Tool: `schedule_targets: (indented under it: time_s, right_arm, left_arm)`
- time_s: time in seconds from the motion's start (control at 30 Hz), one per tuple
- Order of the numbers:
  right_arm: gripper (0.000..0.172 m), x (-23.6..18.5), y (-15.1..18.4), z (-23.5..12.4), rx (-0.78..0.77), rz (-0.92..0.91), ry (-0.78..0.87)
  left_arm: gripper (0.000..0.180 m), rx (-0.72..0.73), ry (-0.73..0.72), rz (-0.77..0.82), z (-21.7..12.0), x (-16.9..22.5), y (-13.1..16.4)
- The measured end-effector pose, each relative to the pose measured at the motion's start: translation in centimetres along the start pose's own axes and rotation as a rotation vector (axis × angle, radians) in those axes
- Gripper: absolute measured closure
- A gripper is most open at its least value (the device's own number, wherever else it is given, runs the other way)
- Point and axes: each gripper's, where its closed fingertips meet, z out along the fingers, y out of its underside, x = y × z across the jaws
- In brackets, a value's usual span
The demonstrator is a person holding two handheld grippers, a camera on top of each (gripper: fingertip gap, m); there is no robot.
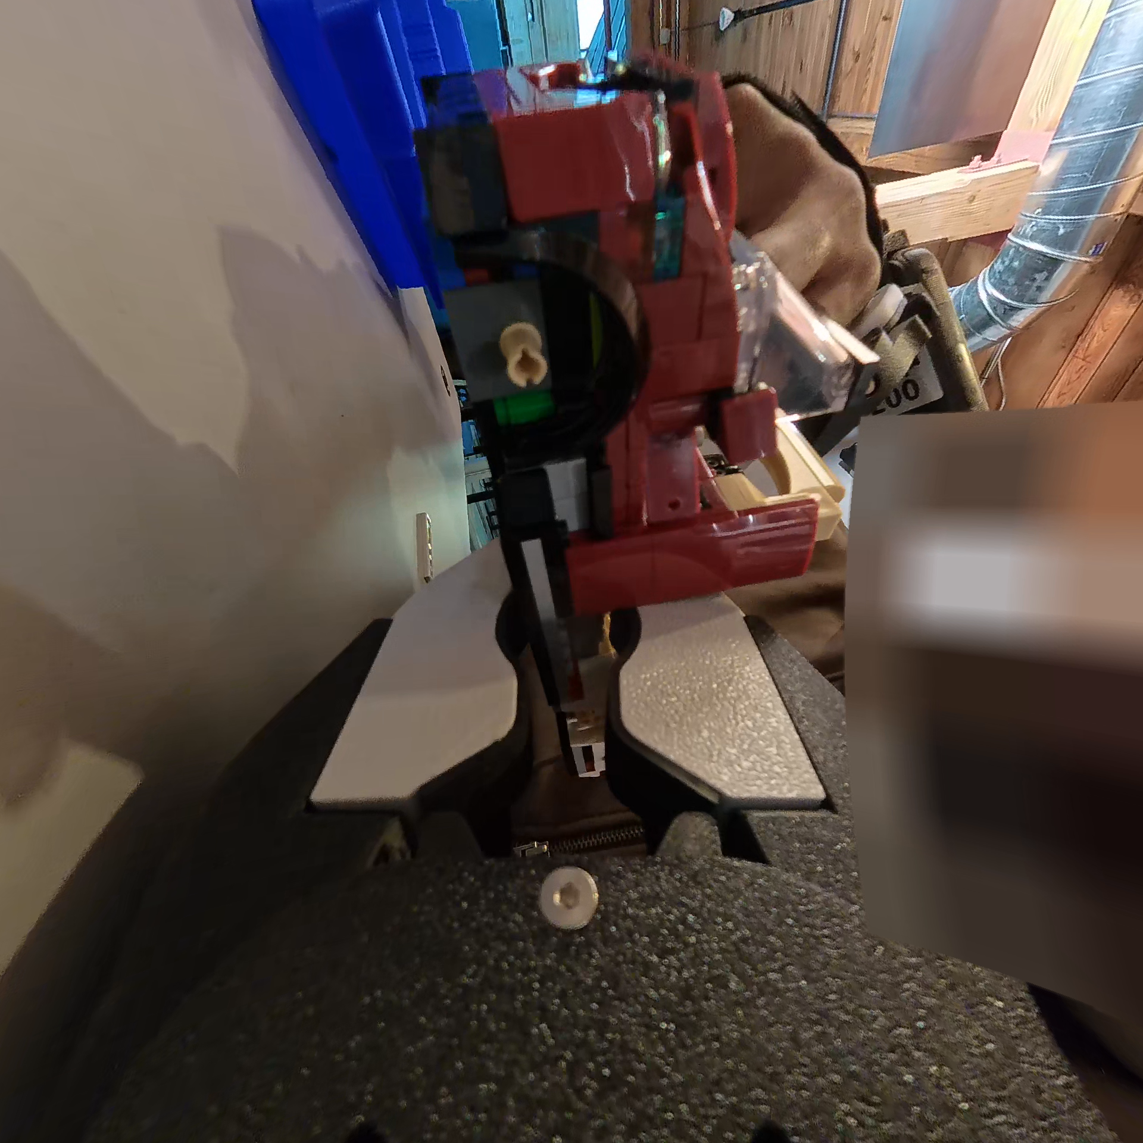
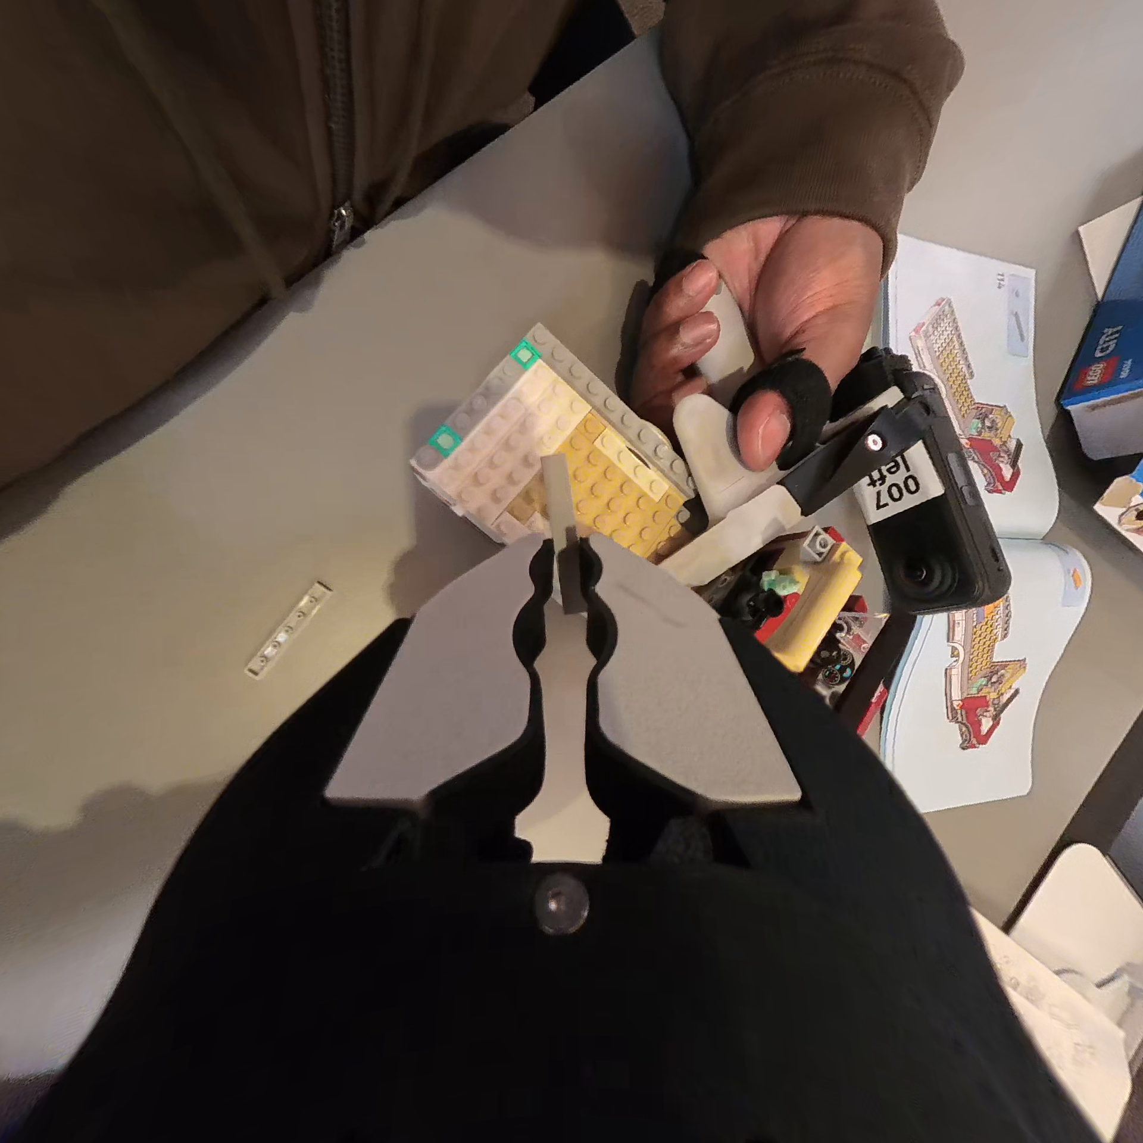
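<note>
The left tool (image 1: 566,625), at the bottom centre of the left wrist view, has its two grey fingers (image 1: 427,680) clamped on the lower edge of a red brick model (image 1: 625,346) that stands up to the frame's top. In the right wrist view, the right tool (image 2: 566,556) at lower centre pinches a thin grey strip (image 2: 560,501) between its fingertips. At upper right of that view, a bare hand (image 2: 761,334) in a brown sleeve (image 2: 804,124) grips the left tool's handle.

Dark-red brick model (image 1: 618,309) — grey tile (image 2: 566,532)
</note>
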Motion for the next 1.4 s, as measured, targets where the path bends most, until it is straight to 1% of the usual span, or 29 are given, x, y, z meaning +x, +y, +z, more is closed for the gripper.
schedule_targets:
  time_s: [0.23,0.37,0.47,0.57,0.67,0.77,0.9,0.97,1.03,1.13,1.23,1.3,1.33,1.4]
  right_arm:
    - [0.164,0.2,1.1,0.7,-0.042,-0.027,-0.035]
    - [0.163,0.3,1.2,0.8,-0.032,-0.035,-0.029]
    - [0.158,0.4,1.2,0.9,-0.024,-0.024,-0.015]
    - [0.154,0.6,1.2,0.6,-0.018,-0.006,0.016]
    - [0.151,1.2,1.3,-0.2,-0.014,0.034,0.100]
    - [0.150,2.5,1.1,-1.0,0.008,0.132,0.247]
    - [0.142,3.6,1.7,-0.7,0.031,0.356,0.392]
    - [0.137,4.1,2.0,-0.3,0.059,0.479,0.422]
    - [0.136,4.6,2.0,-0.2,0.102,0.583,0.431]
    - [0.137,5.3,2.9,-0.4,0.083,0.715,0.445]
    - [0.144,6.1,3.2,-0.8,0.084,0.890,0.477]
    - [0.151,6.5,3.7,-0.8,0.045,0.954,0.520]
    - [0.151,6.8,4.1,-0.9,0.011,0.979,0.560]
    - [0.151,7.3,3.9,-0.9,0.002,1.020,0.591]
  left_arm:
    - [0.158,-0.003,-0.002,0.000,0.0,0.0,0.0]
    - [0.158,-0.003,-0.007,0.002,0.0,-0.1,0.0]
    - [0.158,0.007,-0.013,-0.001,0.0,-0.2,-0.1]
    - [0.158,0.016,-0.016,0.000,-0.1,-0.2,-0.2]
    - [0.158,0.041,-0.025,0.006,-0.3,-0.3,-0.6]
    - [0.158,0.086,-0.040,0.022,-0.7,-0.4,-1.3]
    - [0.158,0.176,-0.062,0.052,-1.5,-0.5,-2.7]
    - [0.158,0.217,-0.063,0.057,-1.9,-0.4,-3.2]
    - [0.158,0.248,-0.060,0.062,-2.2,-0.4,-3.6]
    - [0.158,0.299,-0.067,0.084,-2.6,-0.2,-4.2]
    - [0.158,0.377,-0.069,0.109,-3.3,-0.1,-5.0]
    - [0.158,0.461,-0.071,0.137,-4.0,0.1,-5.9]
    - [0.158,0.512,-0.075,0.154,-4.5,0.3,-6.4]
    - [0.158,0.598,-0.083,0.175,-5.4,0.4,-6.9]
